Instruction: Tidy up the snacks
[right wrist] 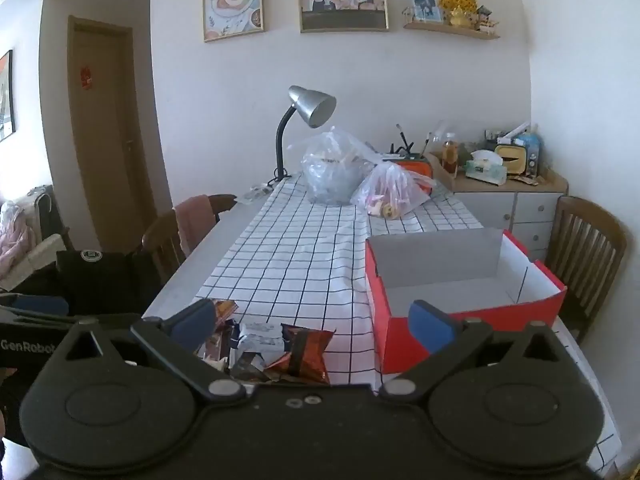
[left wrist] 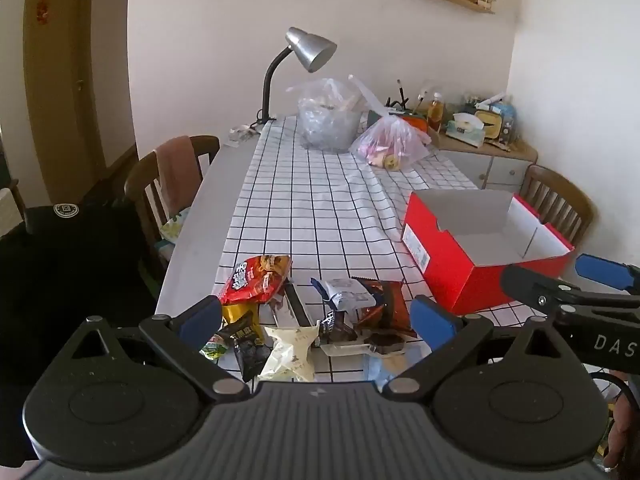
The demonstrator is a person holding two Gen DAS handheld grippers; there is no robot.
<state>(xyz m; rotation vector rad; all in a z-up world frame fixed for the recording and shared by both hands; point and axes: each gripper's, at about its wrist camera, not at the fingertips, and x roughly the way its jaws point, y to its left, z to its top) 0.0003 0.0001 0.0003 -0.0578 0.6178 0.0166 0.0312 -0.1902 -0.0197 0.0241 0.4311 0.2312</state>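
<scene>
Both my claws hang wide with nothing between their blue pads: my left gripper (left wrist: 316, 318) above the snack pile (left wrist: 304, 320) at the near edge of the table (left wrist: 208, 200), my right gripper (right wrist: 314, 320) just beside it. Among the snacks lie a red packet (left wrist: 258, 280) and a brown packet (right wrist: 304, 354) on the checked tablecloth (left wrist: 316, 200). Near the table's right edge stands the open red box (right wrist: 460, 276), well apart from the far-end plastic bags (left wrist: 332, 120).
</scene>
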